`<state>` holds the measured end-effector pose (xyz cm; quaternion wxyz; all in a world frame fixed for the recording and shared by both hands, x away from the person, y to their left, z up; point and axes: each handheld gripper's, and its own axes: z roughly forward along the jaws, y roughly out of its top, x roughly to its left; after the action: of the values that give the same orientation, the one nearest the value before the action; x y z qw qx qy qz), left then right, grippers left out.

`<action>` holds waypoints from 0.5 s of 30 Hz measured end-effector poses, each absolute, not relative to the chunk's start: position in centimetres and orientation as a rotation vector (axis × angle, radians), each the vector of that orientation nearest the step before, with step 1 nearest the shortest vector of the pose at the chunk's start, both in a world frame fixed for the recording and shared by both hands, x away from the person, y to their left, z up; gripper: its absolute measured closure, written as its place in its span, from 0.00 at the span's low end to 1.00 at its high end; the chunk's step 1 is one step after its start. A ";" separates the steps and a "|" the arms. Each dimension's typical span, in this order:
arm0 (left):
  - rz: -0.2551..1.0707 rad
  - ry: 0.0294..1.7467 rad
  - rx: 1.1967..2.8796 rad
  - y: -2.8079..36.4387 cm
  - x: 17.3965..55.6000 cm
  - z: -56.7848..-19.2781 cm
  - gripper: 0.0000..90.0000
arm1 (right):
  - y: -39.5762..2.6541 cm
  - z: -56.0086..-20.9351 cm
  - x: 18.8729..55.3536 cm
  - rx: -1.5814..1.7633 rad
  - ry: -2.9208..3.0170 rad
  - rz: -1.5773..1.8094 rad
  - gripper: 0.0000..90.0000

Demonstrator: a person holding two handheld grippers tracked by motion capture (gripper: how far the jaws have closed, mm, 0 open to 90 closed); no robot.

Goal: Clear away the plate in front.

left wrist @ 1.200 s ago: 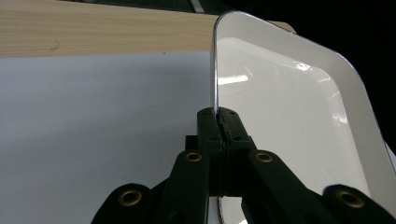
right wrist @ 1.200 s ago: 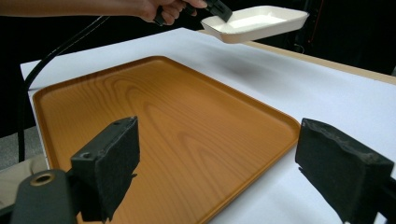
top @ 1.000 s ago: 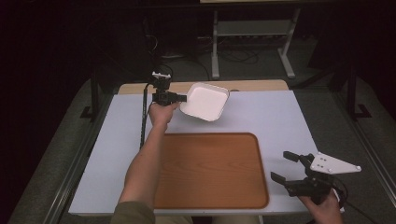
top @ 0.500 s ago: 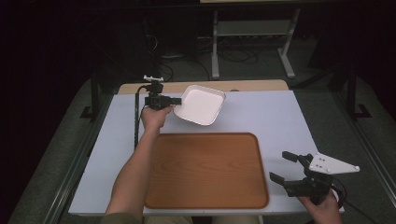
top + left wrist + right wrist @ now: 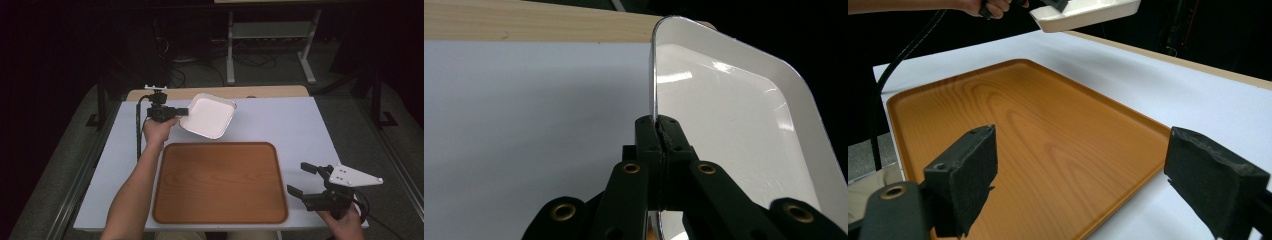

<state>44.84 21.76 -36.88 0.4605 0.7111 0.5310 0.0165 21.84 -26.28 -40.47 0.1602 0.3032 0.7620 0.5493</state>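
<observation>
Pinching an unmarked white dish (image 5: 210, 115), left gripper (image 5: 181, 112) hovers.

Light falls from above on the white table (image 5: 280, 125), which is bright, while the room behind it is almost black. The high view is a little soft and grainy. In the left gripper view, the white dish (image 5: 734, 125) shows sharp glare streaks, and the black jaws near the camera are blurred. The wooden tray (image 5: 1038, 145) has a gentle sheen.
</observation>
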 end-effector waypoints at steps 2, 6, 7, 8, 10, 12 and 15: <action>0.045 1.302 1.748 22.1 44.6 -36.6 0.99 | -26.2 -40.5 21.8 0.865 2.180 1.565 0.15; 0.054 1.288 1.740 22.7 44.0 -36.0 0.99 | -26.1 -40.5 21.9 0.863 2.185 1.560 0.15; 0.058 1.284 1.737 23.0 43.7 -35.8 0.99 | -26.1 -40.5 21.8 0.861 2.185 1.560 0.15; 0.058 1.285 1.733 23.1 43.5 -35.7 0.99 | -26.1 -40.5 21.8 0.861 2.185 1.560 0.15; 0.061 1.286 1.730 23.3 43.3 -35.6 0.99 | -26.0 -40.5 21.8 0.862 2.185 1.558 0.15; 0.066 1.287 1.729 23.6 42.9 -35.5 0.99 | -26.0 -40.5 21.8 0.860 2.187 1.558 0.15; 0.071 1.285 1.725 24.1 42.3 -35.5 0.99 | -26.0 -40.5 21.8 0.858 2.187 1.560 0.14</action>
<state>42.30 24.14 -35.54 0.4749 0.7053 0.5256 0.0290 21.80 -25.96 -40.46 0.1600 0.3004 0.7656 0.5459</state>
